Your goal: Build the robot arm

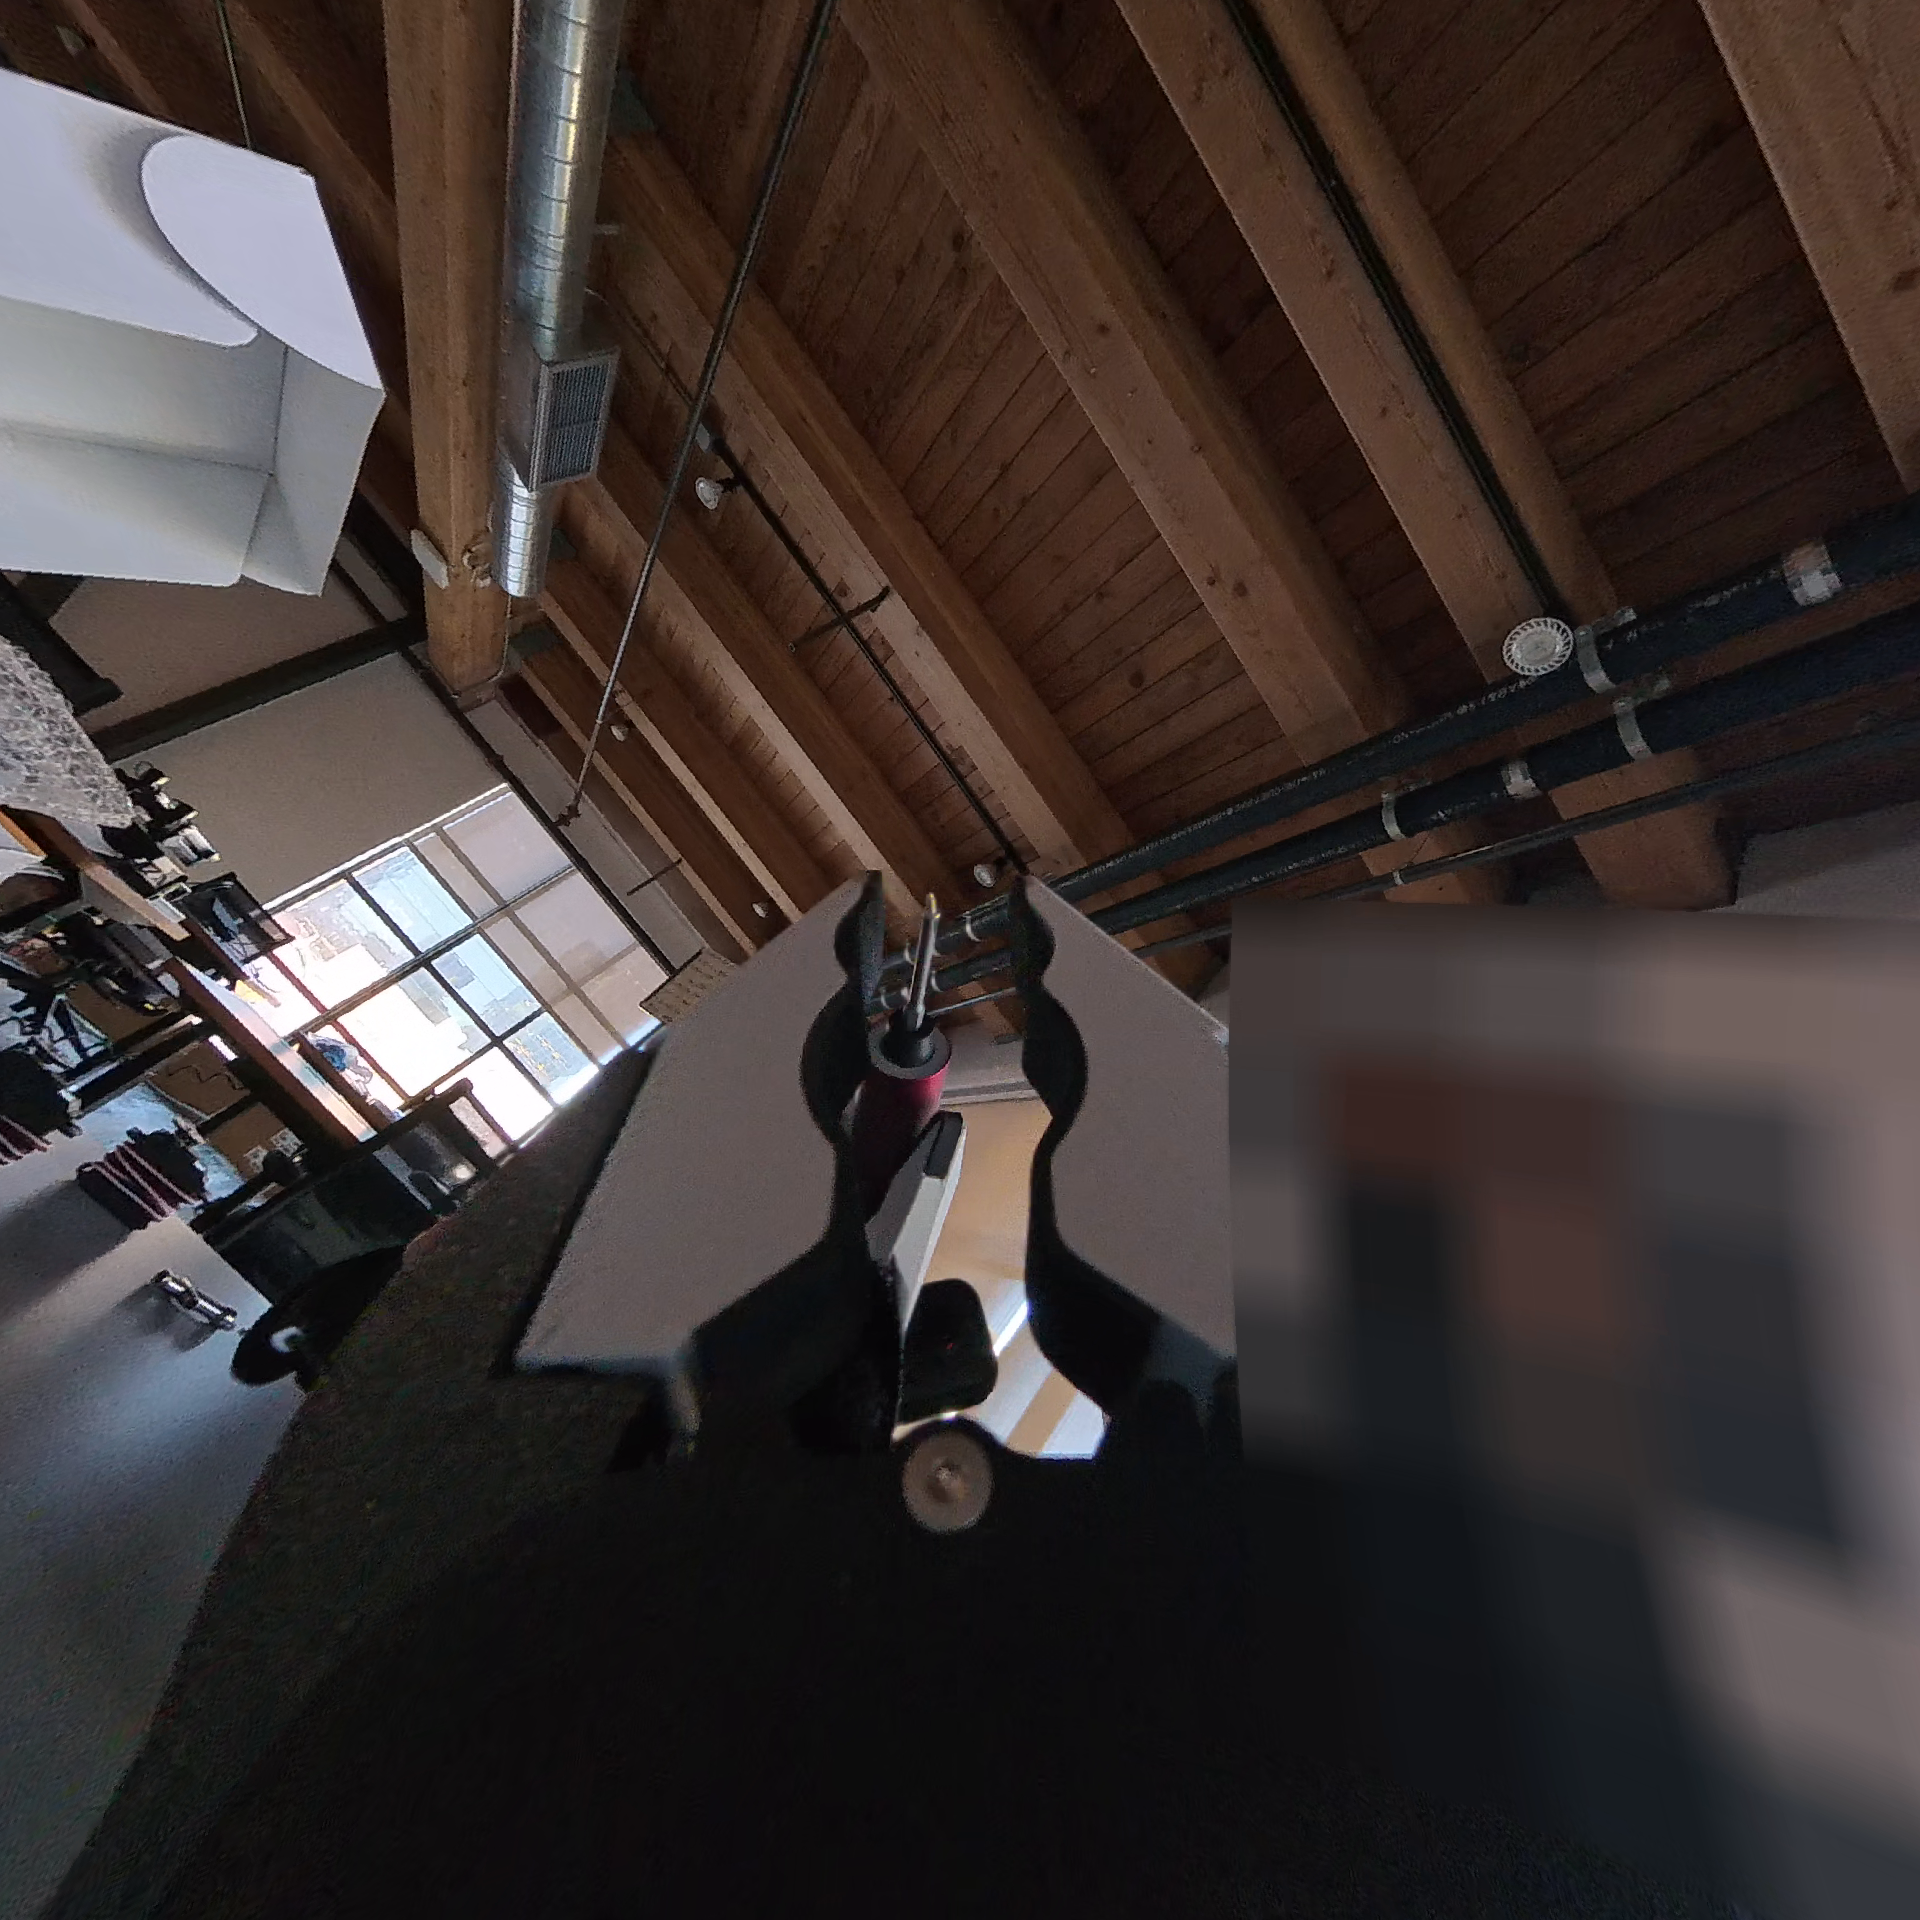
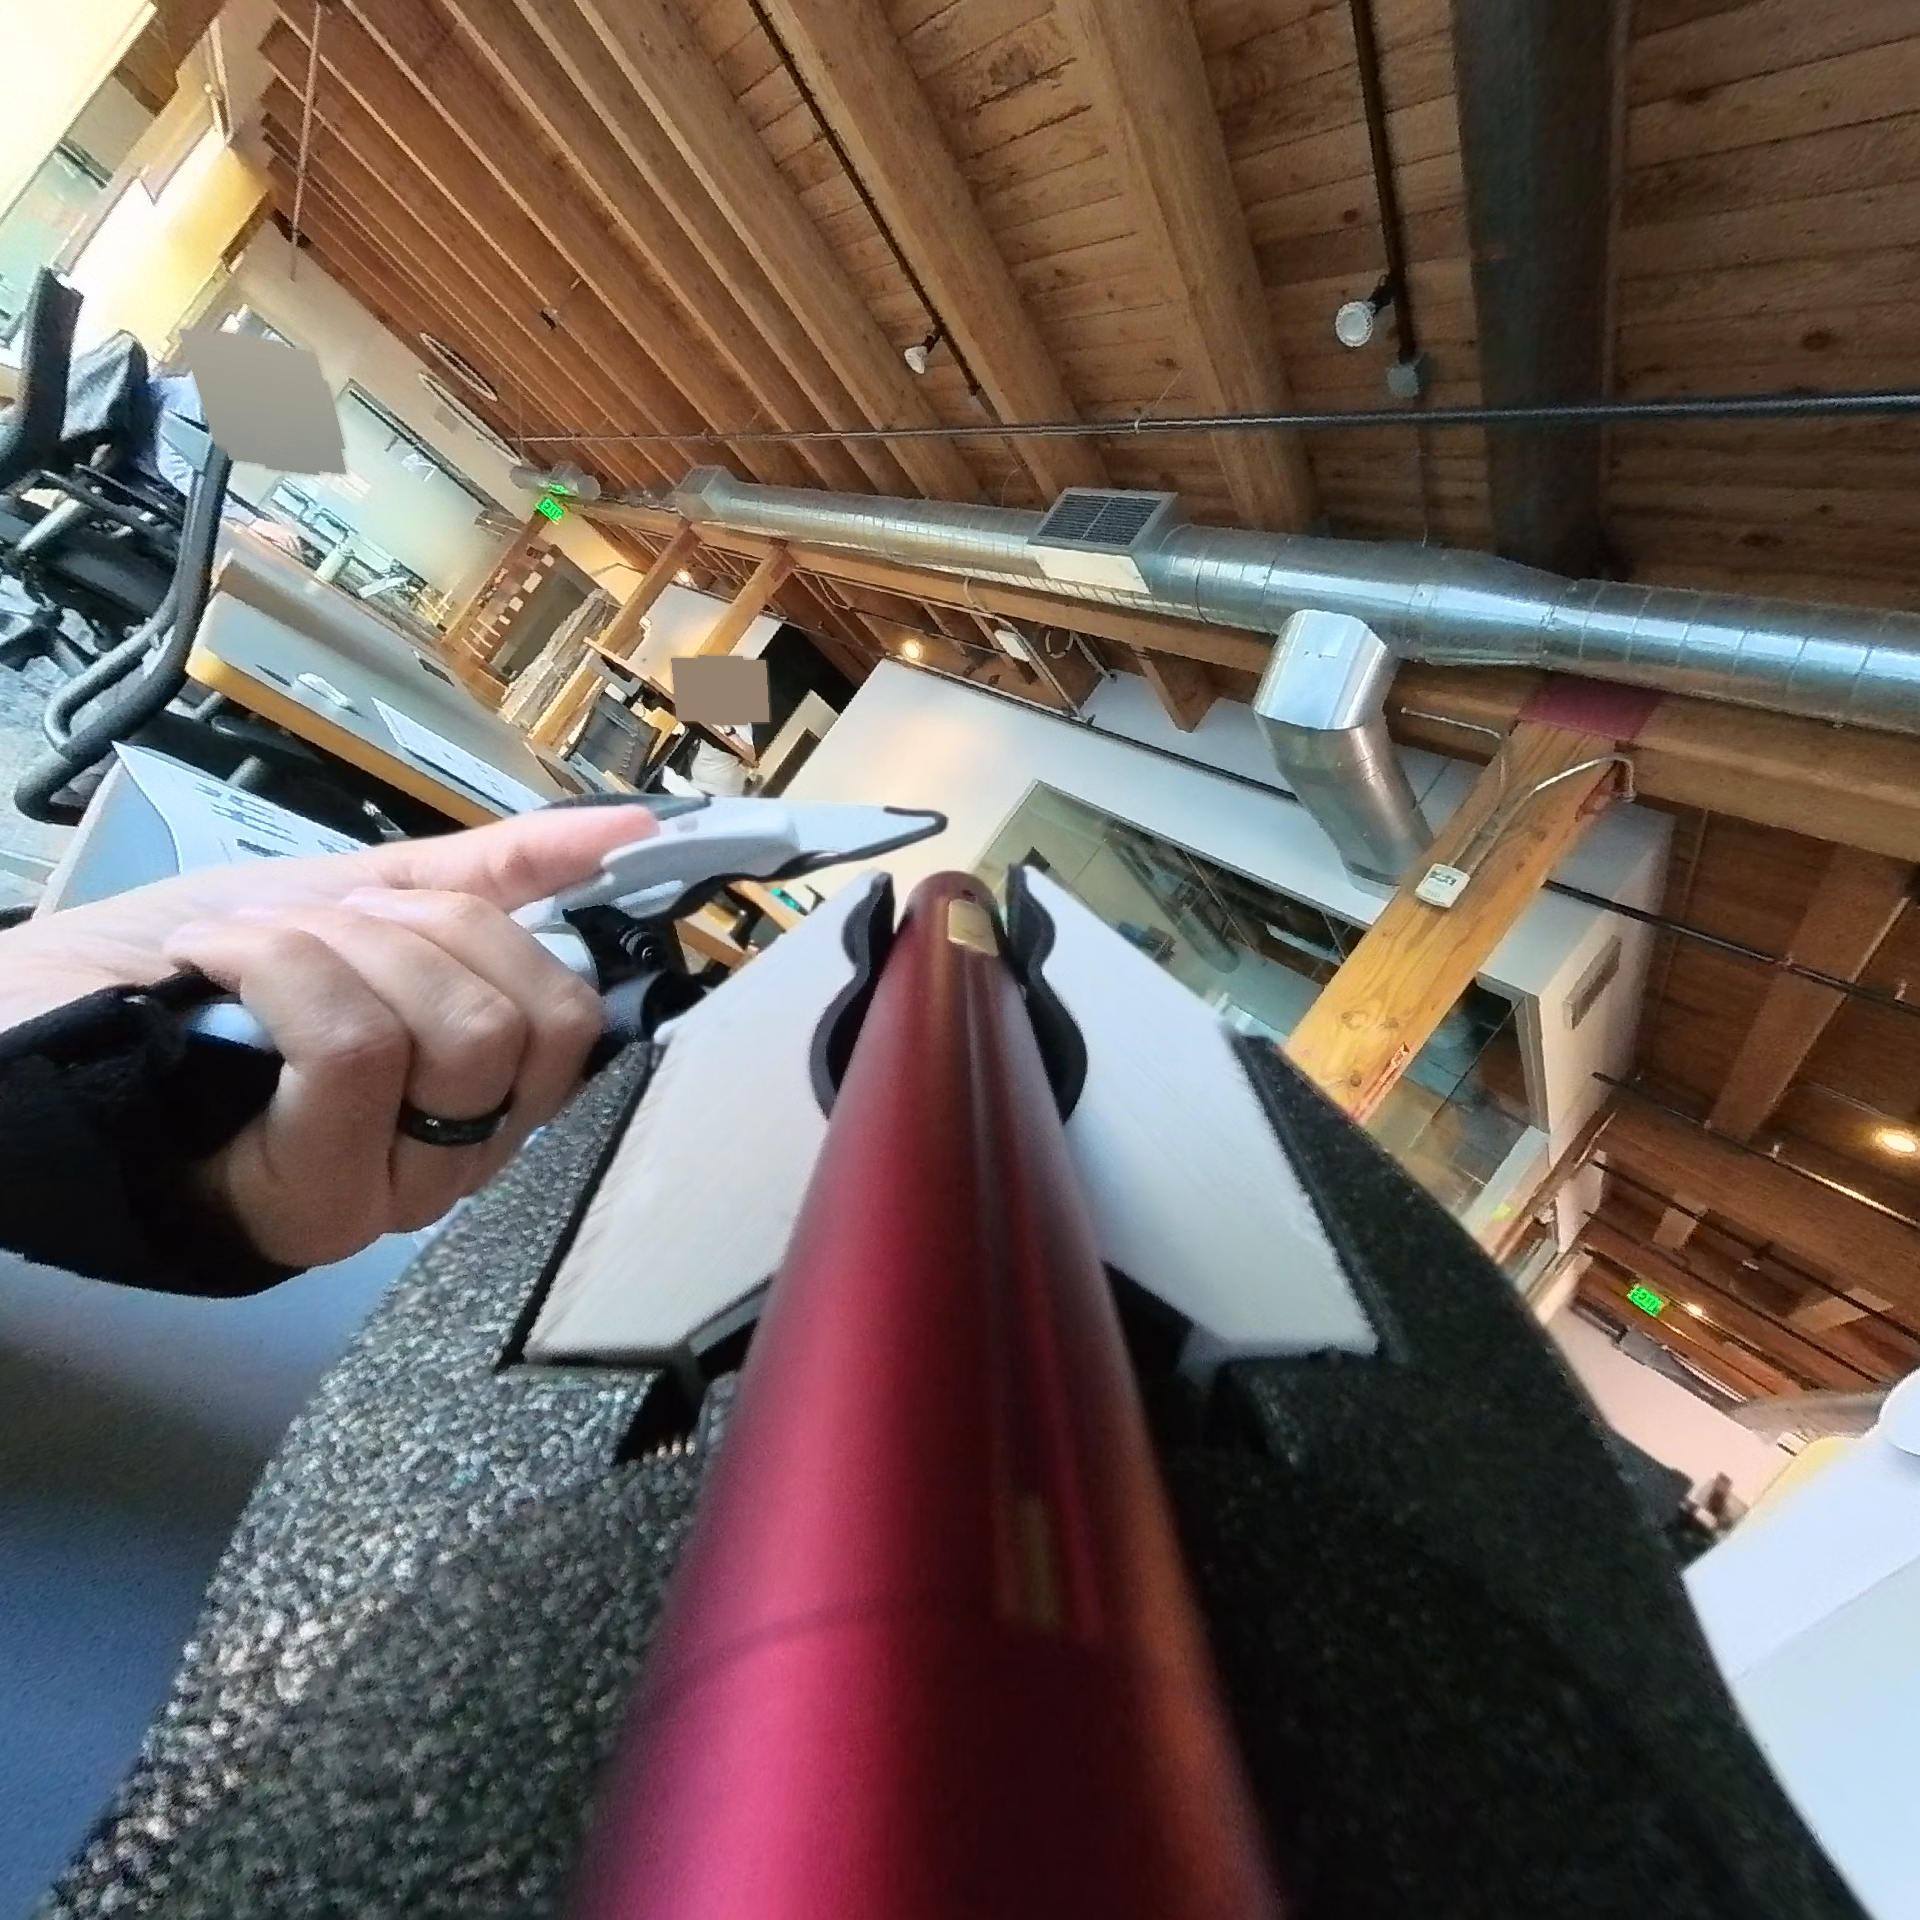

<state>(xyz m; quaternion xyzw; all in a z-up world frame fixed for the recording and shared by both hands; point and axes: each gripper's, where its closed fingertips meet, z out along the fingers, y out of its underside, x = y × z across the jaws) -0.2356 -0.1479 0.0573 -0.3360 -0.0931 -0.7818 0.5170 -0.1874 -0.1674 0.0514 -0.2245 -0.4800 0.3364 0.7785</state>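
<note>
My right gripper [image 2: 948,891] is shut on a red metal tool [image 2: 914,1351] that runs along its fingers from the camera to the fingertips. My left gripper [image 1: 948,896] points up at the ceiling with its jaws apart. The tool's red end [image 1: 902,1101] and thin metal bit [image 1: 923,961] stand between its fingers, close to the left finger. A grey finger of the right gripper [image 1: 920,1195] shows lower in that gap. In the right wrist view a bare hand [image 2: 364,997] with a dark ring holds the left gripper [image 2: 790,842] just left of my right fingertips.
Above are wooden beams [image 1: 1195,416], a silver duct [image 2: 1455,613] and black pipes [image 1: 1558,727]. A white box [image 1: 156,395] hangs at the upper left. Desks [image 2: 343,686], office chairs [image 2: 83,436] and a bright window [image 1: 436,966] lie farther off. About 6 cm separates my left fingertips from my right.
</note>
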